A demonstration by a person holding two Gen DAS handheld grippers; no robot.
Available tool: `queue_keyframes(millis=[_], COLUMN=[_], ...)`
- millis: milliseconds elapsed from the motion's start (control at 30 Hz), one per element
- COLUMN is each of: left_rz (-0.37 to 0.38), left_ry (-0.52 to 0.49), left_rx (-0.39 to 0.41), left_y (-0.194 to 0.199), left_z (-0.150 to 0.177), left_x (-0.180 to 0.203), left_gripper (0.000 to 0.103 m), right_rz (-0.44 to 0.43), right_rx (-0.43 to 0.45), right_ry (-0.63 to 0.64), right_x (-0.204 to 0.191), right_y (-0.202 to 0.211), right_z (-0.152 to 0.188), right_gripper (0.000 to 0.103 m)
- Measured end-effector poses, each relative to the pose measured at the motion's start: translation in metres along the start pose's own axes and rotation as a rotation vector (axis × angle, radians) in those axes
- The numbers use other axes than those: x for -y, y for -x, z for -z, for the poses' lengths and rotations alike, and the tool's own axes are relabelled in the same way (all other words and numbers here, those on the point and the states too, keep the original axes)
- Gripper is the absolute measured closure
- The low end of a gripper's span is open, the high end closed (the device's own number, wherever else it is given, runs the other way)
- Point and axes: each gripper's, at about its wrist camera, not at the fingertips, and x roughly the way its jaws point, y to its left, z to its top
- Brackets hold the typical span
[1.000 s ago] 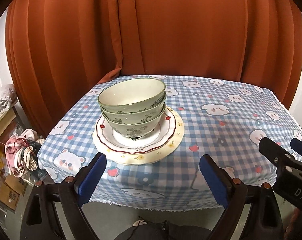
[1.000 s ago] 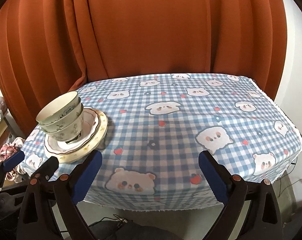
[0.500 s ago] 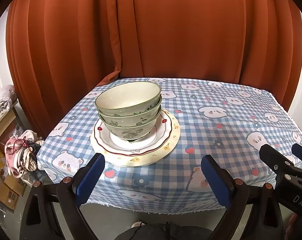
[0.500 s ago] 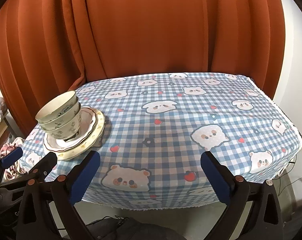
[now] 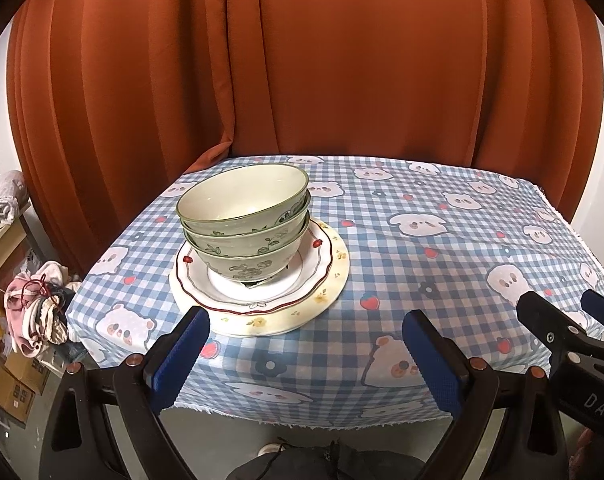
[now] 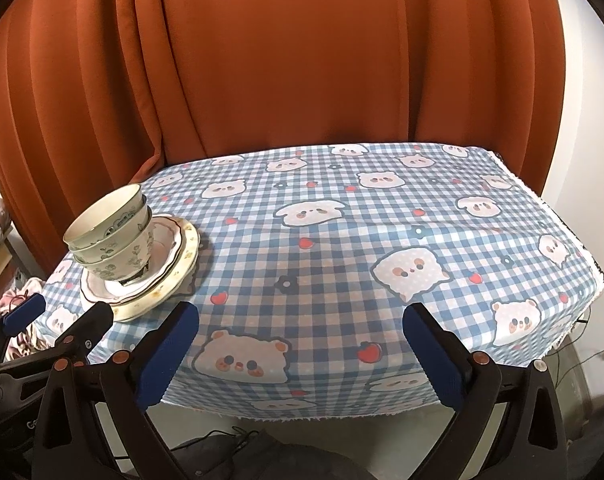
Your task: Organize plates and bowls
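Three green floral bowls [image 5: 245,224] sit nested on a red-rimmed white plate [image 5: 320,264], which rests on a larger cream plate [image 5: 334,292]. The stack stands at the table's left front; it also shows in the right wrist view [image 6: 113,236]. My left gripper [image 5: 306,344] is open and empty, held back over the table's front edge, just in front of the stack. My right gripper [image 6: 297,340] is open and empty at the front edge, to the right of the stack. Each gripper shows in the other's view, the right one [image 5: 570,328] and the left one [image 6: 57,320].
The table wears a blue checked cloth with bears [image 6: 382,240]. An orange curtain [image 5: 302,60] hangs close behind it. Clothes [image 5: 33,312] and cardboard boxes [image 5: 9,388] lie on the floor to the left. A shelf edge [image 5: 1,232] stands at far left.
Both grippers have drawn back from the table and risen slightly, so the stack and cloth look farther away. The bowls and plates have not moved.
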Motion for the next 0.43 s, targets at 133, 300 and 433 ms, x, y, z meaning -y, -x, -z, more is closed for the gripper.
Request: queue_keyframes(millis=[133,300,433], left_rz=[0.006,0.007,0.01], left_ry=[-0.002,-0.001,0.001], left_rx=[-0.002,-0.002,-0.002], left_y=[-0.0007,-0.001,-0.0024], left_z=[0.0002,0.0002,-0.0002], left_x=[-0.0004,-0.001,-0.0006], left_gripper=[0.005,0.005,0.005], right_rz=[0.005,0.003,0.004], right_rx=[0.001,0.001,0.001], right_ry=[-0.005,-0.003,-0.002], right_x=[0.0018,0.0024,0.0024], right_y=[-0.0006,-0.0009,-0.001], right_z=[-0.0004,-0.0007,-0.0009], right_gripper=[0.0,0.0,0.0])
